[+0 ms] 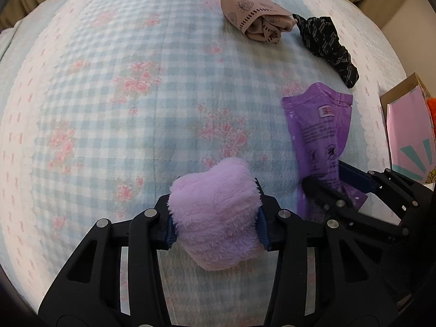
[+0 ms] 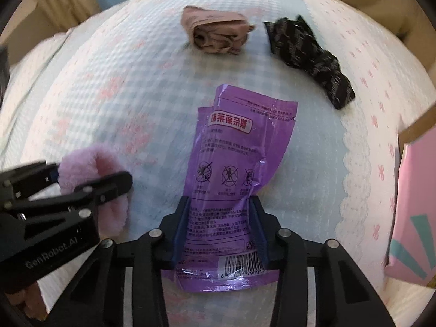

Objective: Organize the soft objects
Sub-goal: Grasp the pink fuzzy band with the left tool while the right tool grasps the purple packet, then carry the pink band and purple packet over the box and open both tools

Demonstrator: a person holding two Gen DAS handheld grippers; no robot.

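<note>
My left gripper [image 1: 215, 218] is shut on a fluffy lilac sock [image 1: 215, 212], held just above the bedspread; it also shows at the left of the right wrist view [image 2: 92, 169]. My right gripper [image 2: 219, 218] is shut on a purple plastic pouch [image 2: 234, 152] with printed text, which also shows in the left wrist view [image 1: 324, 136]. A rolled beige cloth [image 1: 256, 19] [image 2: 218, 35] and a black patterned sock [image 1: 327, 46] [image 2: 308, 54] lie on the far side of the bed, side by side.
The checked blue and pink floral bedspread [image 1: 122, 109] [image 2: 109, 87] covers the bed. A pink paper bag [image 1: 411, 136] [image 2: 414, 212] stands at the right edge of the bed. Brown cardboard shows at the far corners.
</note>
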